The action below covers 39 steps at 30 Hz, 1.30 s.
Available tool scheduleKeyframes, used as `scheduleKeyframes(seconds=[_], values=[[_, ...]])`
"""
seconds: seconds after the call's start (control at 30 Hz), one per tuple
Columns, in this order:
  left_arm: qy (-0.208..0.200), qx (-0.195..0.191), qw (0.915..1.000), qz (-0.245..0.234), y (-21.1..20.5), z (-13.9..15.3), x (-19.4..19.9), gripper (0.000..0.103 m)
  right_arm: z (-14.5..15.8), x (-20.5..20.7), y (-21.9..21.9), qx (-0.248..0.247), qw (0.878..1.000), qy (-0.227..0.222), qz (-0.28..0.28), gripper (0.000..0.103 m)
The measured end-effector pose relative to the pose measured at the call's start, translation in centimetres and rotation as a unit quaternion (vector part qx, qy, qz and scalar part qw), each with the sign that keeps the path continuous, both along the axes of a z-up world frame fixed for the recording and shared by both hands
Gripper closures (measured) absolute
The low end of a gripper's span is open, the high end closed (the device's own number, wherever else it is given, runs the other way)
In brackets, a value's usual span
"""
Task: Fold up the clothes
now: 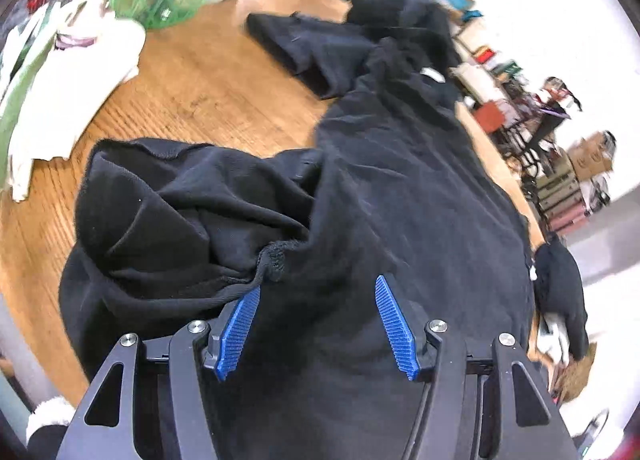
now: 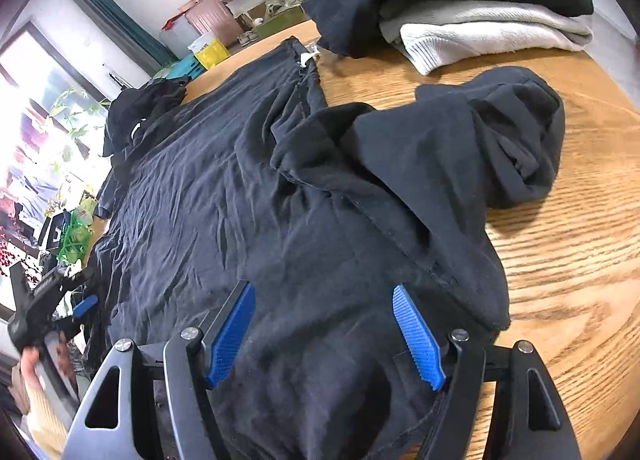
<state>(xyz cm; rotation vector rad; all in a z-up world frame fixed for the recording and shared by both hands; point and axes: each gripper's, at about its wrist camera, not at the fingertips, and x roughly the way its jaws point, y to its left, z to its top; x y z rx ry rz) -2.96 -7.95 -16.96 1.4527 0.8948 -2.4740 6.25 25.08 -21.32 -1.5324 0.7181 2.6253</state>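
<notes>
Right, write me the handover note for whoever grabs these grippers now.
Left gripper: open, holding nothing, over the black shirt.
Right gripper: open, holding nothing, over the same shirt.
Shirt lies spread, wrinkled, on the wooden table; one sleeve is bunched up beside the body.
Done: folded stack of black and white garments at the table's far side.
Left: flatten the sleeve, fold the shirt, probably add it to the stack.

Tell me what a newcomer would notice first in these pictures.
A large black shirt lies spread across the wooden table, one sleeve bunched up on the right. Behind it sits a stack of folded clothes. Both tools, left and right, hover open over the shirt.
</notes>
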Motion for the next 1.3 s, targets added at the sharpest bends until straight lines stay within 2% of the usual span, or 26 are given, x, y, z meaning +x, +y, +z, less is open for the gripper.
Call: scheduleKeyframes(seconds=[0.23, 0.4, 0.43, 0.53, 0.67, 0.8, 0.9, 1.0, 1.1, 1.2, 1.27, 1.3], values=[[-0.009, -0.084, 0.9965, -0.001, -0.1, 0.4, 2.2, 0.042, -0.2, 0.8, 0.4, -0.006, 1.0, 0.008, 0.012, 0.027], [-0.015, -0.034, 0.9993, -0.008, -0.4, 0.5, 3.5, 0.042, -0.1, 0.6, -0.1, 0.009, 1.0, 0.01, 0.022, 0.021], [-0.01, -0.03, 0.9994, -0.012, -0.5, 0.7, 3.5, 0.041, 0.0, 0.6, 0.0, 0.01, 1.0, 0.011, 0.022, 0.021], [-0.003, -0.05, 0.9987, -0.01, -1.5, 1.4, 4.0, 0.041, 0.3, 0.5, 0.1, 0.011, 1.0, 0.013, 0.021, 0.021], [0.012, -0.01, 0.9999, -0.005, -2.5, 2.4, 3.0, 0.041, 0.8, 0.4, 0.4, 0.013, 1.0, 0.016, 0.019, 0.021], [0.015, -0.04, 0.9989, -0.019, -1.4, 3.5, -0.6, 0.041, 1.2, 0.2, 0.6, 0.015, 1.0, 0.019, 0.017, 0.022], [-0.008, -0.062, 0.998, -0.009, -0.8, 2.3, -3.2, 0.041, 1.3, -0.3, 0.4, 0.006, 1.0, 0.022, 0.019, 0.024], [-0.02, -0.099, 0.9949, 0.0, -0.6, 1.2, -3.8, 0.042, 0.0, -0.9, 0.2, 0.012, 1.0, -0.007, 0.01, 0.024], [-0.037, -0.131, 0.9907, 0.001, -0.4, 1.4, -3.1, 0.042, 0.0, -0.1, 0.0, 0.039, 0.999, 0.0, 0.017, 0.023], [-0.052, -0.137, 0.9891, -0.002, -0.6, 1.6, -1.6, 0.042, -0.1, 0.6, 0.4, 0.036, 0.999, 0.005, 0.015, 0.023], [-0.061, -0.123, 0.9904, -0.016, -0.6, 1.7, -0.8, 0.041, -0.1, 0.7, 0.6, 0.033, 0.999, 0.007, 0.014, 0.023], [-0.059, -0.104, 0.9926, -0.024, -0.8, 2.0, -0.4, 0.041, -0.1, 0.6, 0.6, 0.034, 0.999, 0.007, 0.015, 0.021]])
